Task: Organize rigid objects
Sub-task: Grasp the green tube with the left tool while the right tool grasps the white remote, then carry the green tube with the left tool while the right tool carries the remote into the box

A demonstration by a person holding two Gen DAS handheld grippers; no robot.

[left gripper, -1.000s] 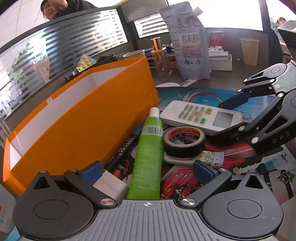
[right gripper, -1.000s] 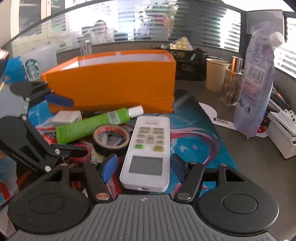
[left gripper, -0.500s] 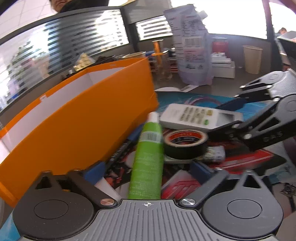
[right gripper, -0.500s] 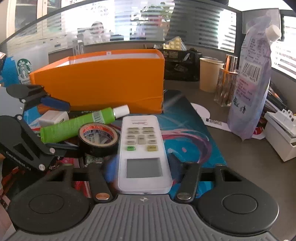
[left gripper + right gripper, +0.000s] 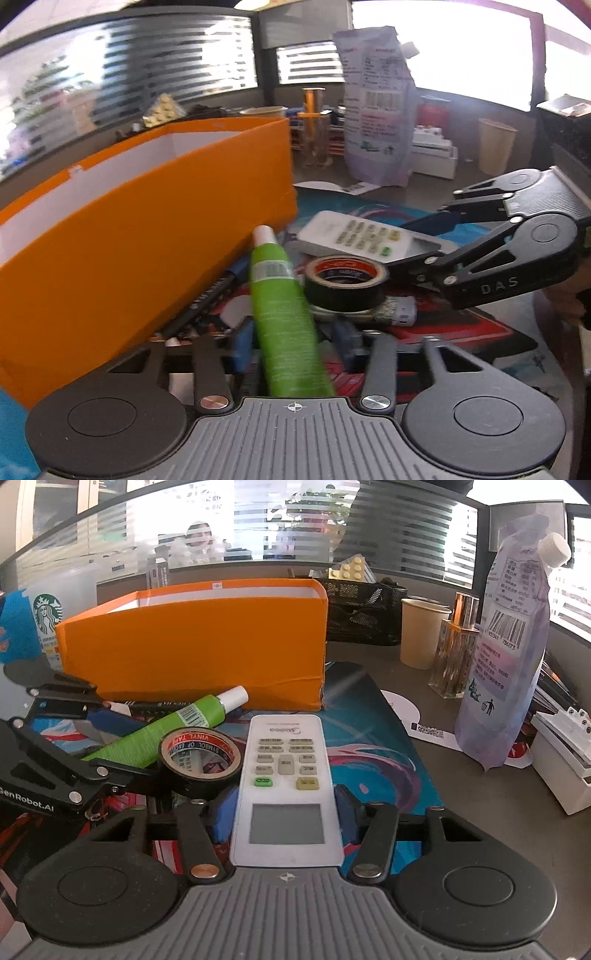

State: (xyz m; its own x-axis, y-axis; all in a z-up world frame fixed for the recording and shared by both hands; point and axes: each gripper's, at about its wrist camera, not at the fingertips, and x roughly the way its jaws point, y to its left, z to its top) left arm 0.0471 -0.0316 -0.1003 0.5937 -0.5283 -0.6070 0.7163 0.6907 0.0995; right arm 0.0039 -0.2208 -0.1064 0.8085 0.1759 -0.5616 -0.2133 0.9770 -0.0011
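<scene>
We see a grey desk [image 5: 369,653] under striped glass partitions [image 5: 258,520], a printed mat [image 5: 369,738] on it. From the left: orange box [image 5: 195,646], our left gripper [image 5: 291,345], just closed onto the green tube [image 5: 284,314], which lay loose before; black tape roll [image 5: 199,760]; our right gripper [image 5: 282,812] pinching the white remote [image 5: 286,775].

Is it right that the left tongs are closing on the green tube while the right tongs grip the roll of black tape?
Not quite. The right tongs grip the white remote control, not the roll of black tape, which lies free beside it, as the right wrist view shows. The left tongs have indeed just been closing, with the green tube between them.
</scene>
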